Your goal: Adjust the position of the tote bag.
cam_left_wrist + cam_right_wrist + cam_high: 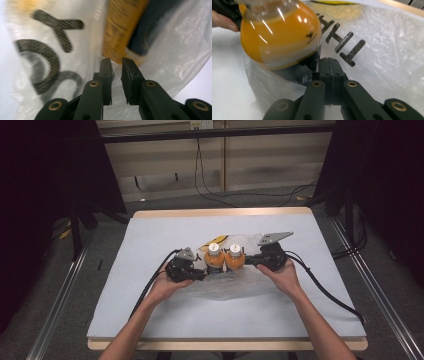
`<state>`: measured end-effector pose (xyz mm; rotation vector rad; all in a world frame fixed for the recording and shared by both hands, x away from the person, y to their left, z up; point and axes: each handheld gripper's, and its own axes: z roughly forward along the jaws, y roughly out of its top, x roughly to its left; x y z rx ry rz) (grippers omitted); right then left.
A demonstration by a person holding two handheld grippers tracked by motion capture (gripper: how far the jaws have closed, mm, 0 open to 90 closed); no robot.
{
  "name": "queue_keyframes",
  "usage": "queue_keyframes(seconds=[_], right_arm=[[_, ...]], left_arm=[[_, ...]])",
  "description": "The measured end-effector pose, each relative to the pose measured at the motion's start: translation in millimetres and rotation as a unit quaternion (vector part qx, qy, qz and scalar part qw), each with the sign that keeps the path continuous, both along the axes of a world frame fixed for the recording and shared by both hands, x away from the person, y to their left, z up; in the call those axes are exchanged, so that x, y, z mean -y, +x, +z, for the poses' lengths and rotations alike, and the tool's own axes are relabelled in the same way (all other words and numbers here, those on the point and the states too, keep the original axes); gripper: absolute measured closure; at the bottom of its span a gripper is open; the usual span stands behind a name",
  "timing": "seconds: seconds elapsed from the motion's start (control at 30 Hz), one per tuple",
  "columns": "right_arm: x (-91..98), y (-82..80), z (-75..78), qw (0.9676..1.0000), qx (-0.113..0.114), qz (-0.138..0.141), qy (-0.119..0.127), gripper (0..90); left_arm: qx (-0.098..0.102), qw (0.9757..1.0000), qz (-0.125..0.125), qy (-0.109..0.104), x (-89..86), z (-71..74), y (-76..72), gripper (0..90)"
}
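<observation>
Two bottles of orange juice with white caps, one on the left [214, 260] and one on the right [234, 259], stand side by side in a clear plastic bag [235, 286] with black lettering. My left gripper [202, 273] is at the left bottle's base. In the left gripper view its jaws [117, 62] stand a narrow gap apart before the bag film [180, 45] and an orange label [122, 27]. My right gripper [248, 261] is beside the right bottle. Its jaws [329, 60] are shut at the bag [387, 50], just under the bottle [279, 37]. Whether film is pinched I cannot tell.
A pale cloth [150, 245] covers the wooden table [220, 213]. Something yellow [207, 241] lies just behind the bottles. Black cables [325, 290] trail from both grippers toward the table's front. Dark stands and floor cables surround the table.
</observation>
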<state>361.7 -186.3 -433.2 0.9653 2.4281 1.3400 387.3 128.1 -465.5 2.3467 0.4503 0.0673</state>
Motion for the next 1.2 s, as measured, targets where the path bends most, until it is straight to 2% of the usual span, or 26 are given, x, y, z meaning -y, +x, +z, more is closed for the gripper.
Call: queue_keyframes(seconds=[0.07, 0.17, 0.23, 0.27, 0.3, 0.33, 0.37, 0.4, 0.43, 0.47, 0.53, 0.57, 0.6, 0.63, 0.67, 0.7, 0.77, 0.8, 0.87, 0.93, 1.0, 1.2], right_arm=[[-1.8, 0.0, -6.1, 0.9997, -0.014, 0.009, -0.02, 90.0], [-4.8, -0.6, -17.1, 0.9982, -0.027, 0.016, -0.052, 90.0], [-5.0, -0.2, -24.3, 0.9967, -0.037, 0.021, -0.069, 90.0], [-4.9, 0.0, -26.4, 0.9962, -0.041, 0.023, -0.073, 90.0], [-5.9, 0.0, -29.5, 0.9951, -0.041, 0.023, -0.087, 90.0], [-8.3, -0.1, -33.3, 0.9929, -0.039, 0.02, -0.111, 90.0], [-9.1, 0.5, -36.2, 0.9916, -0.038, 0.019, -0.122, 90.0], [-9.7, 1.2, -38.6, 0.9905, -0.037, 0.013, -0.131, 90.0], [-9.9, 2.8, -41.1, 0.9876, -0.033, 0.01, -0.153, 90.0], [-8.2, 4.3, -41.7, 0.9883, -0.031, 0.006, -0.149, 90.0], [-5.4, 6.4, -41.3, 0.9861, -0.023, -0.011, -0.164, 90.0], [-4.3, 7.1, -41.1, 0.9859, -0.027, -0.017, -0.164, 90.0], [-2.8, 8.3, -40.9, 0.9857, -0.028, -0.019, -0.165, 90.0], [-0.9, 9.4, -40.9, 0.985, -0.025, -0.023, -0.169, 90.0], [1.0, 9.7, -40.4, 0.9825, -0.023, -0.036, -0.182, 90.0], [2.8, 10.5, -39.7, 0.9812, -0.023, -0.036, -0.188, 90.0], [5.8, 11.6, -39.1, 0.9765, -0.011, -0.043, -0.211, 90.0], [8.4, 12.1, -38.5, 0.9762, -0.017, -0.046, -0.211, 90.0], [13.1, 13.6, -38.6, 0.9742, -0.013, -0.054, -0.219, 90.0], [19.0, 15.2, -38.7, 0.9746, -0.017, -0.06, -0.215, 90.0], [23.8, 15.7, -38.7, 0.9733, -0.019, -0.07, -0.218, 90.0], [38.2, 16.2, -36.2, 0.9664, -0.023, -0.077, -0.244, 90.0]], left_arm=[[0.005, 0.9999, -0.006, 0.015, 3.0, -0.7, -3.1, 80.4], [0.01, 0.9997, -0.001, 0.022, 3.4, -1.3, -3.0, 79.9], [0.019, 0.9982, -0.004, 0.057, 5.8, -4.5, -3.1, 79.0], [0.022, 0.9985, 0.003, 0.049, 6.9, -5.7, -4.2, 78.3], [0.026, 0.9976, -0.008, 0.063, 6.2, -4.0, -2.5, 78.1], [0.022, 0.9983, 0.004, 0.054, 6.9, -5.0, -3.7, 76.8], [0.027, 0.9974, -0.008, 0.066, 5.4, -3.9, -1.7, 75.6], [0.024, 0.9984, 0.007, 0.051, 6.4, -5.4, -3.1, 74.6], [0.026, 0.9983, 0.009, 0.052, 6.4, -5.2, -3.7, 73.9], [0.032, 0.9976, 0.005, 0.061, 5.9, -4.2, -4.0, 73.2], [0.041, 0.9967, 0.011, 0.069, 5.9, -3.6, -4.9, 71.4], [0.042, 0.9968, 0.016, 0.066, 5.6, -4.0, -5.3, 70.5], [0.036, 0.9967, 0.009, 0.072, 3.6, -2.7, -3.7, 70.3], [0.032, 0.997, 0.016, 0.069, 0.9, -3.0, -3.0, 69.7], [0.032, 0.997, 0.018, 0.068, -1.0, -3.1, -2.4, 69.4], [0.035, 0.9965, 0.02, 0.073, -2.8, -2.8, -2.1, 69.4], [0.05, 0.9949, 0.029, 0.083, -5.6, -2.6, -2.3, 69.4], [0.049, 0.9945, 0.025, 0.089, -7.4, -1.3, -1.5, 69.4], [0.053, 0.994, 0.031, 0.091, -10.6, -1.7, -1.4, 69.4], [0.055, 0.9937, 0.03, 0.094, -12.8, -1.3, -1.1, 69.6], [0.056, 0.9938, 0.026, 0.093, -14.3, -1.3, -1.3, 70.4], [0.062, 0.9923, 0.015, 0.106, -17.4, 0.2, -1.4, 79.2]])
